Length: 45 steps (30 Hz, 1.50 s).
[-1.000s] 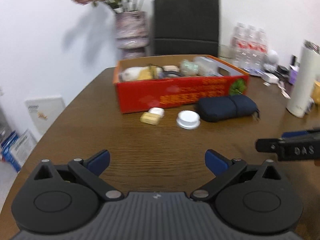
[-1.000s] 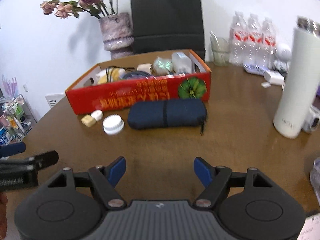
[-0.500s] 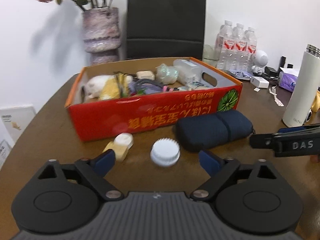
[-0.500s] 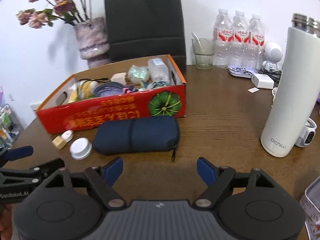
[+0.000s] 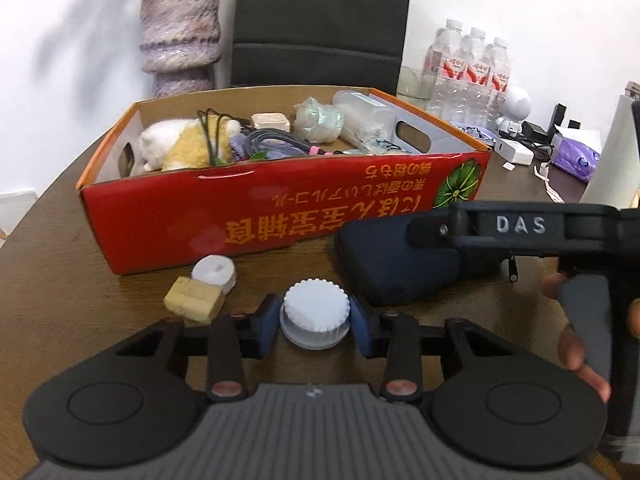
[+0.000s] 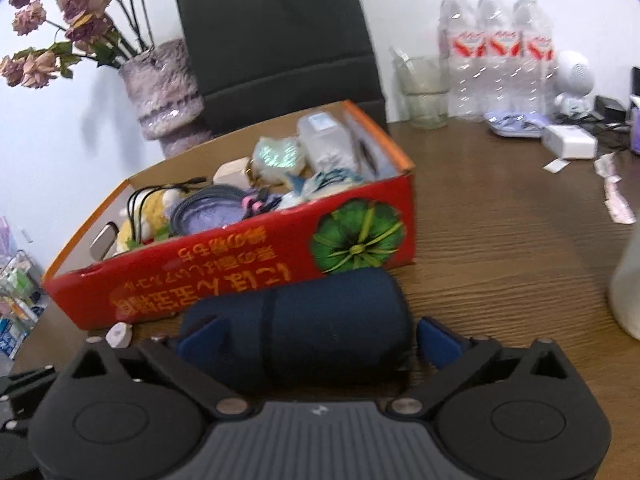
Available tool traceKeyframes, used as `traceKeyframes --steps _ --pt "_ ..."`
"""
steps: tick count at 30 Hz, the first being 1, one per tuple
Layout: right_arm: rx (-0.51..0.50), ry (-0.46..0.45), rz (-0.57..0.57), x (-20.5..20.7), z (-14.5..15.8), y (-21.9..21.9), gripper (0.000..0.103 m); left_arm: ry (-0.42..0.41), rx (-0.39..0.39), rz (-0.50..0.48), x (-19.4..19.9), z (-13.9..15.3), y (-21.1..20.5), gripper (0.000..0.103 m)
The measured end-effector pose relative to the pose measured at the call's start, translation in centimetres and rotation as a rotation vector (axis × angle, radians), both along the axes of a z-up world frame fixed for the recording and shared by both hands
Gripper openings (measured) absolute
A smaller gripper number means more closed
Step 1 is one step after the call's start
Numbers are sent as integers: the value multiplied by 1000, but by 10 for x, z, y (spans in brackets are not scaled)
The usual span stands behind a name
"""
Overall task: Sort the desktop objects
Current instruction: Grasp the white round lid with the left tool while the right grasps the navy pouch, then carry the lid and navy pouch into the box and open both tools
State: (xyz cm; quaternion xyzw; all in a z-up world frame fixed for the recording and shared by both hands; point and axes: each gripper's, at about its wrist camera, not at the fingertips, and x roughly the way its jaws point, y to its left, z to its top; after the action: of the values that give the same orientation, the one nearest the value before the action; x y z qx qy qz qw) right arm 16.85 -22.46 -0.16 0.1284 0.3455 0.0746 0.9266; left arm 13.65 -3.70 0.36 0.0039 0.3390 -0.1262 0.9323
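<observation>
Left tool [image 5: 315, 320] is clamped on the white cap [image 5: 315, 313], near the red box [image 5: 256, 216] wall. Right tool [image 6: 316, 338] is spread apart around the navy pouch [image 6: 304, 320], which lies against that wall.

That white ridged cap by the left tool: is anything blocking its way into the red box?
Only the red box's near wall stands between; the white ridged cap, between the left tool's fingers, must go over it.
</observation>
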Motion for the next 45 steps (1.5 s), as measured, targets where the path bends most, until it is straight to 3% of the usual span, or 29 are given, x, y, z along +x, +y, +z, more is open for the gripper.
traceKeyframes --steps 6,11,14,15,17,21,25,28,30,32,33,35,36,40,41,42,45 --pt "-45 -43 48 -3 1 16 103 -2 -46 59 -10 7 19 39" --pt "9 -40 73 0 -2 13 100 -6 -47 72 -14 11 26 39" --pt "56 -18 46 0 2 3 73 -1 -56 80 -19 12 28 39" --pt "84 -10 47 -2 4 -4 57 0 -64 80 -21 13 28 39" --pt "128 10 67 -7 6 -11 48 -2 -68 78 -26 14 27 39" --pt "36 10 10 -43 14 -7 47 -7 -72 75 -42 17 28 39" --pt "-31 22 -93 -112 21 -8 54 -5 -67 92 -60 18 34 39" --pt "-30 26 9 -161 25 -9 58 -6 -70 100 -71 20 39 39" --pt "-39 -14 86 -184 32 -13 77 -14 -79 99 -79 23 41 39" --pt "-145 -81 192 -196 39 -13 95 -22 -87 95 -88 27 42 39" --pt "-213 -113 256 -197 40 -10 96 -28 -89 94 -93 28 42 39" --pt "-329 -150 353 -189 36 -1 96 -33 -91 95 -99 30 44 39" --pt "-338 -151 373 -181 33 2 96 -35 -92 98 -103 31 44 39" --pt "-221 -53 444 -140 18 16 86 -44 -92 121 -117 36 50 39" --pt "-203 -56 454 -135 16 21 79 -46 -92 126 -120 37 52 39" --pt "-195 -59 452 -131 15 25 73 -48 -91 130 -123 37 53 39" --pt "-191 -37 423 -125 15 31 67 -48 -87 137 -124 38 56 39"
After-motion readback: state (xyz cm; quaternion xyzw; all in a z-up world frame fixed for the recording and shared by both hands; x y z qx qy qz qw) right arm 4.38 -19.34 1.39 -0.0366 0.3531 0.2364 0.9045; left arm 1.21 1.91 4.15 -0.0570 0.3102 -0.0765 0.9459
